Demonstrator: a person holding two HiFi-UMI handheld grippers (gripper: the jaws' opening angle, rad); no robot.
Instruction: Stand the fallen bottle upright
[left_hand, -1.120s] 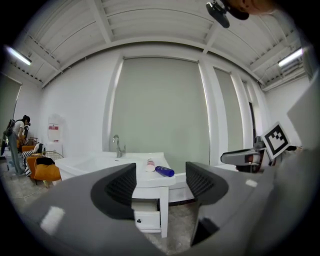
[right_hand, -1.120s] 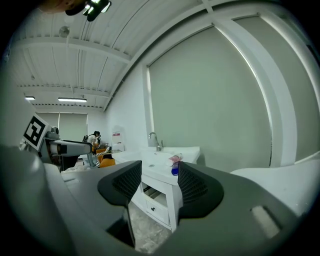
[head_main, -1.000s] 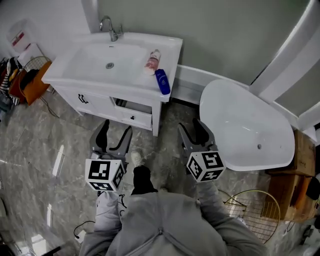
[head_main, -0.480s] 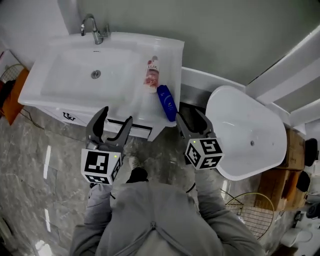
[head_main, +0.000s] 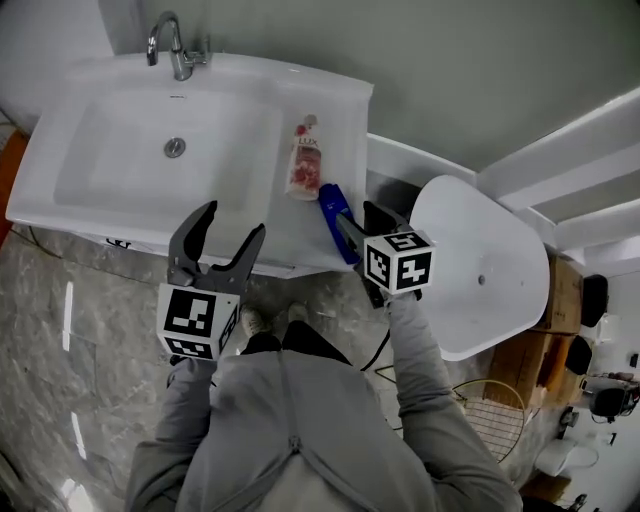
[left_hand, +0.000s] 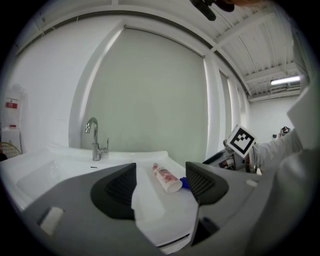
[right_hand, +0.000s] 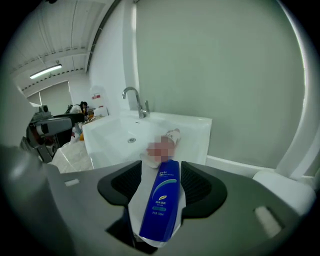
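2 bottles flat on sink counter (head_main: 330, 100): blue bottle (head_main: 333, 212), pink bottle (head_main: 304, 165) | my right gripper (head_main: 358, 215) spread astride blue bottle, not pinching | my left gripper (head_main: 230, 222) spread, empty

- The bench (head_main: 340, 120) is a glossy white washstand top with a rectangular basin sunk into it. Its front edge lies below the tips of both grippers.
- A blue plastic bottle (head_main: 333, 212) lies flat on the bench's right-hand strip, lengthwise between the parted jaws of the right gripper (head_main: 358, 222).
- A white-and-pink plastic bottle (head_main: 303, 165) lies on its side just beyond the blue one, farther from the right gripper. It is ahead and to the right of the left gripper (head_main: 228, 225).
- A curved chrome tap (head_main: 170, 45) stands at the bench's back edge, far ahead of the left gripper.
- A round metal drain (head_main: 175, 148) sits in the basin floor, between the left gripper and the tap.
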